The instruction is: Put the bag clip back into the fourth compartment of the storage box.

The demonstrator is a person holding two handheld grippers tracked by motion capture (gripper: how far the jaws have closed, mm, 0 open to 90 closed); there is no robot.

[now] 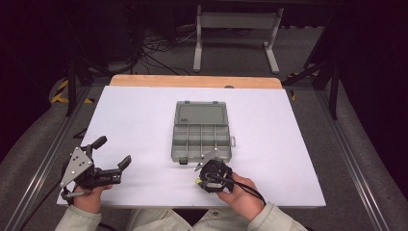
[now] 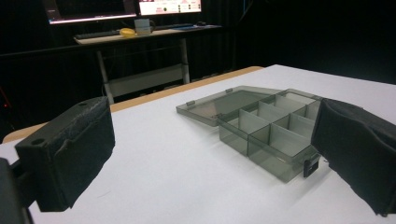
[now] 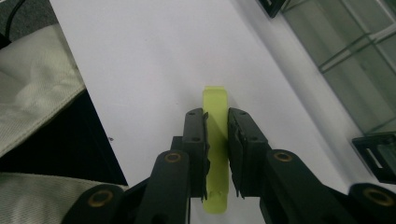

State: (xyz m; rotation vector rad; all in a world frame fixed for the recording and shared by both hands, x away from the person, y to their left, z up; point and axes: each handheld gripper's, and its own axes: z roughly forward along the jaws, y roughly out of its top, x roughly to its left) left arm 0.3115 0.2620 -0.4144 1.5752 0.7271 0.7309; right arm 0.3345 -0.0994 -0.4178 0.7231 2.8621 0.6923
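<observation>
My right gripper [image 3: 216, 126]: clamped on a flat yellow-green plastic piece [image 3: 215, 100].
My left gripper [image 2: 210, 154]: spread wide, holding nothing.
Grey translucent compartment box [image 1: 201, 137]: lid open.

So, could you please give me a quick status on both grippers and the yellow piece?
Right gripper shut on yellow piece, low over white table. Left gripper open, holding nothing. Compartment box lid open, path clear.

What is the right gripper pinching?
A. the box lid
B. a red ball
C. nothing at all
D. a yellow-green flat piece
D: in the right gripper view, the right gripper has both jaws pressed on a yellow-green piece above the white table, beside the open compartment box.
</observation>
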